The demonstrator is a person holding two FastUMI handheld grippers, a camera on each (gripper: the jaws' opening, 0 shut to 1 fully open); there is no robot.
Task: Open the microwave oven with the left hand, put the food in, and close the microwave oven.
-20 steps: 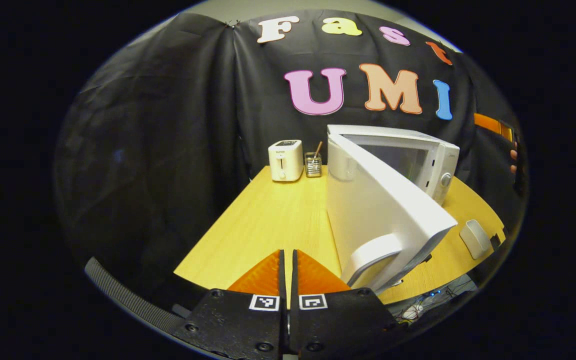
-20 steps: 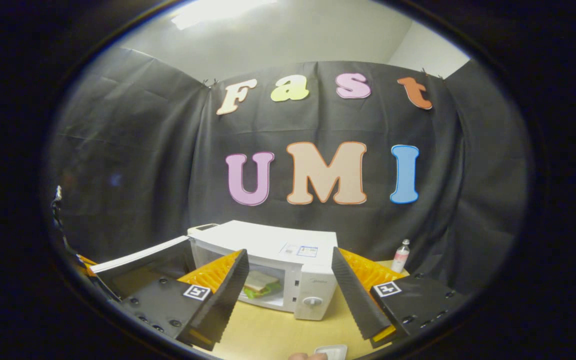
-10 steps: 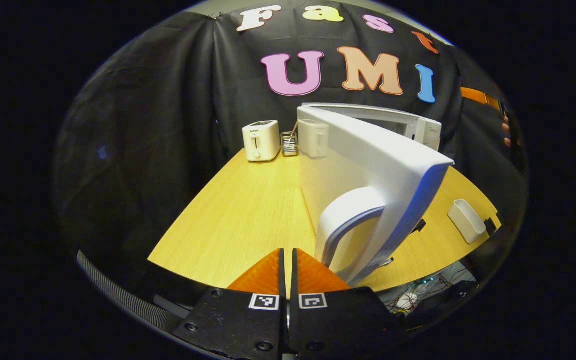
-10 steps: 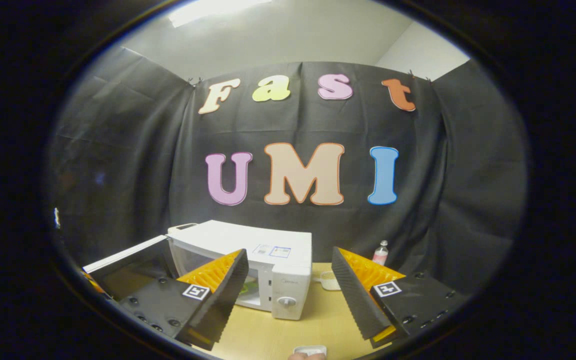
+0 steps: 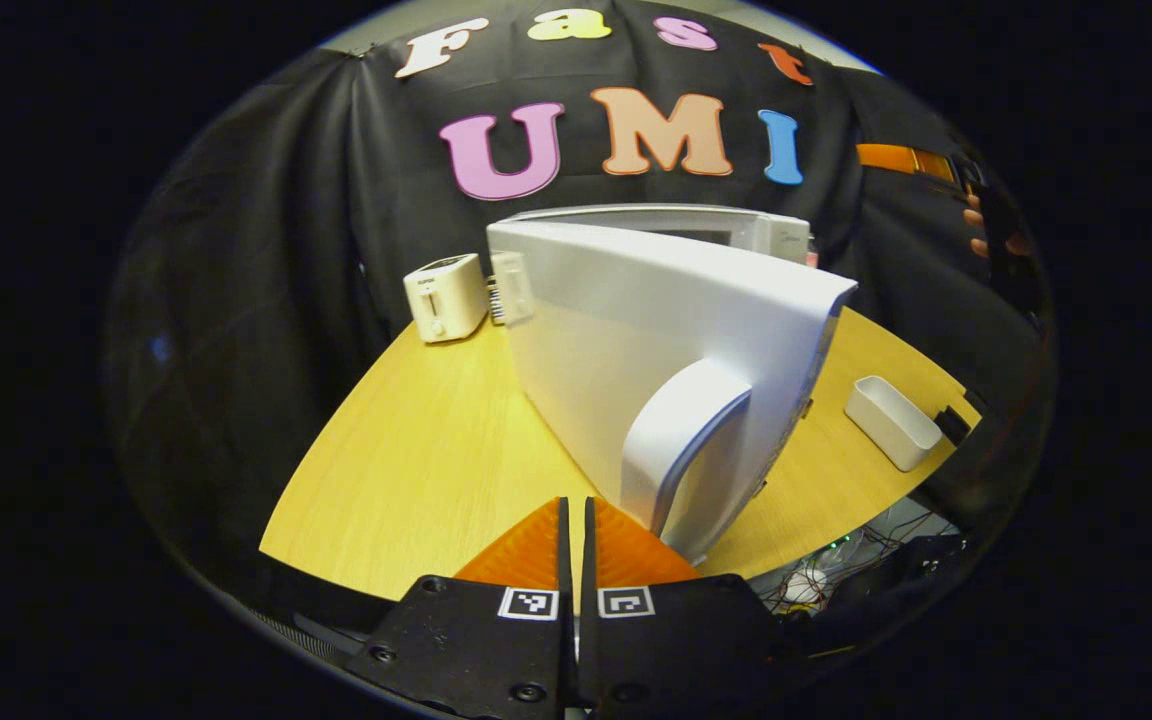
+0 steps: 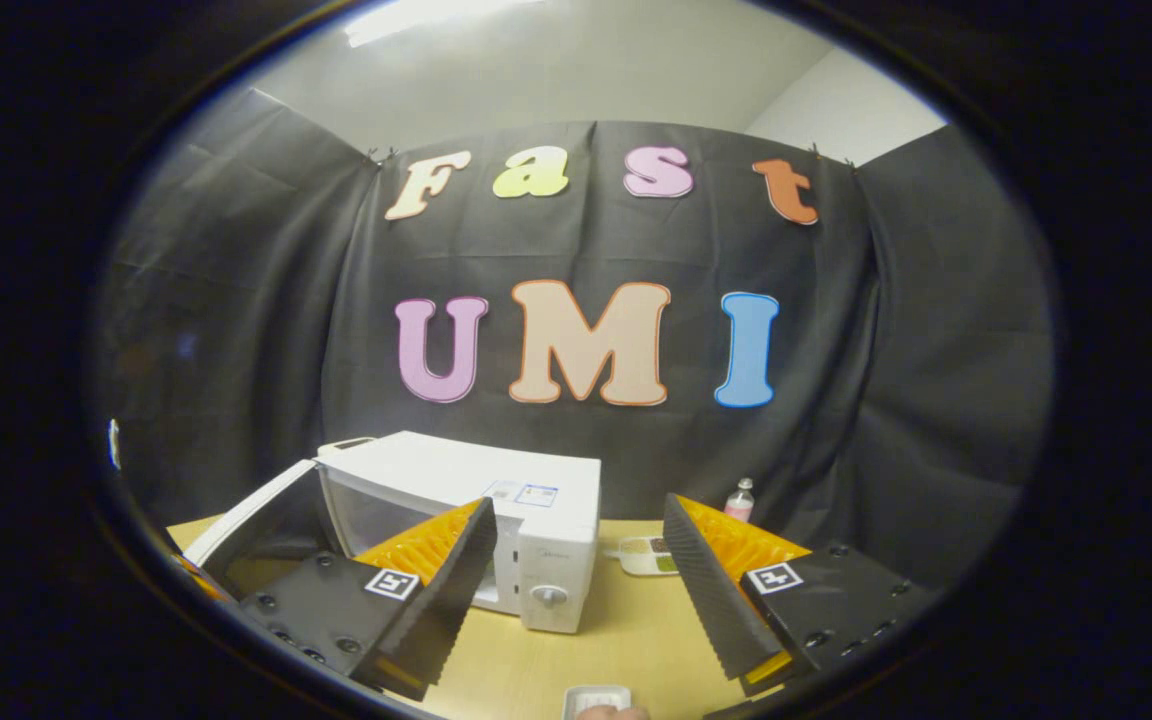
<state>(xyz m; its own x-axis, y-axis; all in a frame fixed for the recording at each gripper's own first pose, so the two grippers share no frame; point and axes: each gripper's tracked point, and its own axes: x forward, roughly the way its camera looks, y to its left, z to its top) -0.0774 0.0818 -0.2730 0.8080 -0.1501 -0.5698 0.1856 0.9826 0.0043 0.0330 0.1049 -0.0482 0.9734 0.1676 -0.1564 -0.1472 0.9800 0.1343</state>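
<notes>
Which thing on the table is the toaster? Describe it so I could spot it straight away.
Start at the big white microwave with its door swung open on the wooden table. Look past the door's hinge side towards the black cloth: the toaster stands there at the table's back edge. It is a small white box, far smaller than the microwave.

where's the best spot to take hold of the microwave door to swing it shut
Take the door by its curved handle, the raised white loop near the free edge. Come in from the outer face, where the shut left gripper is; the gap behind the loop suits hooking a finger, or simply push there.
</notes>
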